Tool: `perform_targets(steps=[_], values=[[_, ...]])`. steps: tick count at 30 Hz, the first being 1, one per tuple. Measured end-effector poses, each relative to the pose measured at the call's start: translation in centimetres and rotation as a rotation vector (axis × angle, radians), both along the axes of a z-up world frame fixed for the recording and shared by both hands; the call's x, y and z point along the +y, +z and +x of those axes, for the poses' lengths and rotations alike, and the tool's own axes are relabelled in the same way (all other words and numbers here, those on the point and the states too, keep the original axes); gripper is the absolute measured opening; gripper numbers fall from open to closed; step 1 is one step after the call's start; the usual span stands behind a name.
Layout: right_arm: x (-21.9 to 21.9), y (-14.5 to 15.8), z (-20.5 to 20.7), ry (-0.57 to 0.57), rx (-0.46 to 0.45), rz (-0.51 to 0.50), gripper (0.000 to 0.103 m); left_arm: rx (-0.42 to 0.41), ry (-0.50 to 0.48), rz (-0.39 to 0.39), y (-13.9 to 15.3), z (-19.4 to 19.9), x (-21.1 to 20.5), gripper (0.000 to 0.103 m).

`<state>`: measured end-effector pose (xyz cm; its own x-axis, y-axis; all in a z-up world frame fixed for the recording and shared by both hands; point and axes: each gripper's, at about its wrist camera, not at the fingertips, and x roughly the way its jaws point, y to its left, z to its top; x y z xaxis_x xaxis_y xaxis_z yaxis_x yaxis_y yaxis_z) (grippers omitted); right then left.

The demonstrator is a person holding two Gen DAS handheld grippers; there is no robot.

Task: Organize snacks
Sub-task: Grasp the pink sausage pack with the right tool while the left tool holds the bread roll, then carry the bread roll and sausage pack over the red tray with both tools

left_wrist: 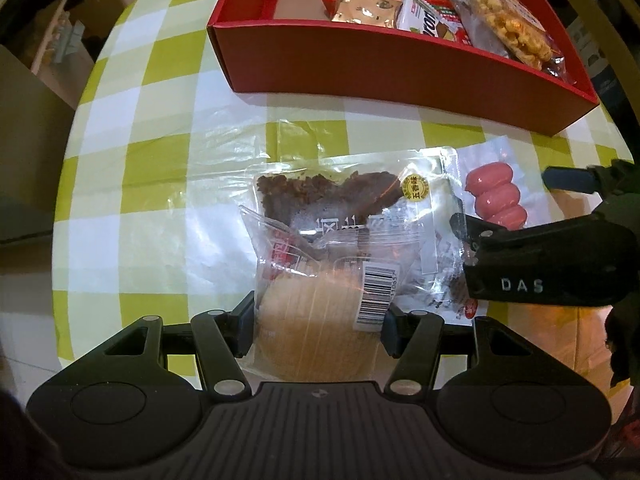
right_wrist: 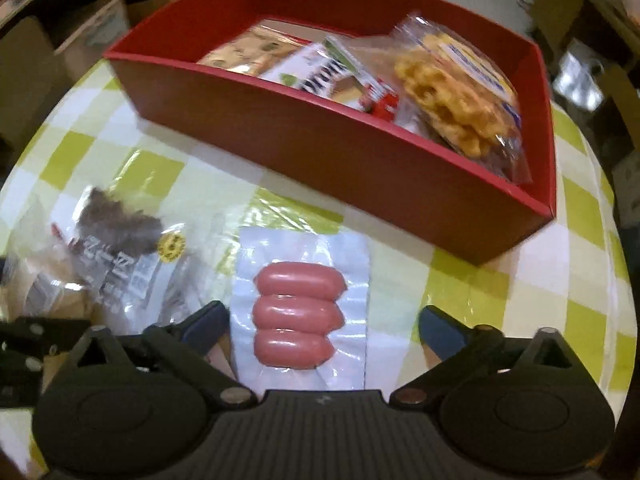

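Here, sausage pack (right_wrist: pixel 300 312) between right hand-held gripper (right_wrist: pixel 320 330) fingers

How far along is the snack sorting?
Done: three packs already lie in the red box: a gold pouch, a white pack and a corn snack bag. In hand: the left claw is shut on the bread bag; the right claw stands open over the sausage pack, not gripping. Left: the bread, the sausages and the dark snack bag are outside the box.
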<state>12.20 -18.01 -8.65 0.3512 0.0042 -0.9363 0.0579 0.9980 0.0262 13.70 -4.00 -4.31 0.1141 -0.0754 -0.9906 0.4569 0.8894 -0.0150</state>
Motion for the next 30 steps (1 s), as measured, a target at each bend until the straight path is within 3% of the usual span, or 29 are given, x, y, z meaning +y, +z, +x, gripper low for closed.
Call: perform_targets(steps=[2, 4, 12, 30], values=[[0.0, 0.2, -0.1, 0.005, -0.004, 0.004, 0.094, 0.001, -0.004, 0.003, 0.0, 0.0, -0.1, 0.066], [-0.7, 1.0, -0.5, 0.004, -0.016, 0.011, 0.074, 0.004, -0.001, 0.003, -0.1, 0.1, -0.2, 0.066], [-2.9, 1.9, -2.4, -0.069, 0.009, 0.024, 0.074, -0.003, -0.003, -0.021, 0.8, -0.1, 0.0, 0.066], [-3.5, 6.2, -4.8, -0.105, -0.114, 0.080, 0.074, -0.039, -0.010, -0.055, 2.5, -0.8, -0.4, 0.063]])
